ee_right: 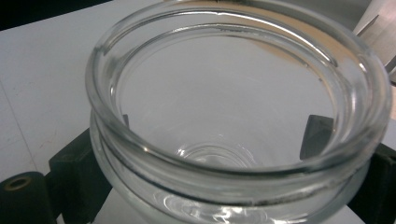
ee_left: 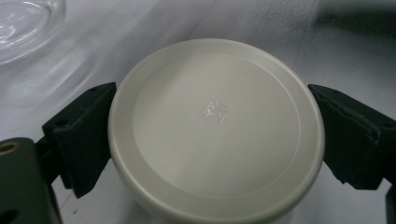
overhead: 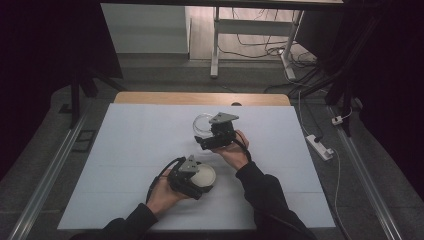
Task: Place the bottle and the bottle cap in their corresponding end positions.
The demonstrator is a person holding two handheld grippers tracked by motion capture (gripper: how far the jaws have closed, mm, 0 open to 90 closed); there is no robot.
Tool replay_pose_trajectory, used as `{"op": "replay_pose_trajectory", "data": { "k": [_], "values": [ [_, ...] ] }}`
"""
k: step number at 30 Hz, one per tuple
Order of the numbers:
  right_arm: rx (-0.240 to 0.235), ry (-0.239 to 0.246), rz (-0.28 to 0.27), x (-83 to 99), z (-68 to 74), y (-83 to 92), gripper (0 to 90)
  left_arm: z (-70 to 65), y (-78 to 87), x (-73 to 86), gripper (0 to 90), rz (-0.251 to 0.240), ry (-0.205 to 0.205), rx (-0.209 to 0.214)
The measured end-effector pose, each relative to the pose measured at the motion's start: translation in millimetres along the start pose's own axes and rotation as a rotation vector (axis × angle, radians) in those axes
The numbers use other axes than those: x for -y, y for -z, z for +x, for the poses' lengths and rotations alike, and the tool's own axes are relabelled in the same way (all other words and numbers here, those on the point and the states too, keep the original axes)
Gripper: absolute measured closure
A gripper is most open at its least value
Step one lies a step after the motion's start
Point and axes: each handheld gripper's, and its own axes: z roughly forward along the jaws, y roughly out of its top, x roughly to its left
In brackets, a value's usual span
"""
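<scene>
Two forearms in dark sleeves came in from the near edge of the white table (overhead: 125,150), each hand holding a black two-jaw gripper. The left hand (overhead: 162,195) lay low and close to the person, with the left gripper (overhead: 192,181) pointing forward and to the right. The right hand (overhead: 234,150) reached farther out, and the right gripper (overhead: 212,135) pointed away and to the left.

From the high view the round cream-white plastic lid (overhead: 204,175) was half covered by the left gripper, and the clear round glass jar (overhead: 202,122) was only a pale ring ahead of the right gripper. The left gripper view showed the lid (ee_left: 215,126) complete, flat side up, with a small embossed mark in its centre, and a part of the glass jar (ee_left: 23,23) farther off. The jaws stood wide apart and pressed on the two opposite edges of the lid.

The right gripper view looked down into the open mouth of the jar (ee_right: 233,154). Its jaws were also wide apart, one at each side of the jar wall, below the thick rim, and they seemed to clamp it.
</scene>
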Motion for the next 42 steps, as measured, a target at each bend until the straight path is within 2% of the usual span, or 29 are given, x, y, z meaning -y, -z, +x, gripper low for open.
{"op": "replay_pose_trajectory", "data": {
  "k": [13,23,32,35,38,42],
  "values": [
    [-0.002,0.0,0.009,-2.2,-3.2,-15.9,6.5,4.6,-11.0,1.1,7.8,0.032,-0.019,-0.03],
    [0.007,-0.005,0.028,1.5,-6.9,-24.7,6.5,6.1,-17.1,1.8,7.8,0.071,-0.023,-0.026],
    [0.01,-0.008,0.052,8.3,-9.4,-30.0,6.5,7.9,-21.6,2.3,7.7,0.126,-0.001,-0.031],
    [0.009,-0.006,0.054,10.1,-9.1,-31.6,6.4,8.2,-22.2,2.4,7.6,0.126,0.012,-0.031],
    [0.005,-0.012,0.054,11.0,-9.7,-31.2,6.3,9.6,-23.2,2.3,7.5,0.151,0.009,-0.026],
    [-0.01,-0.025,0.055,12.9,-12.6,-29.8,6.2,9.9,-23.3,2.2,7.3,0.155,0.011,-0.021]
  ]
}}
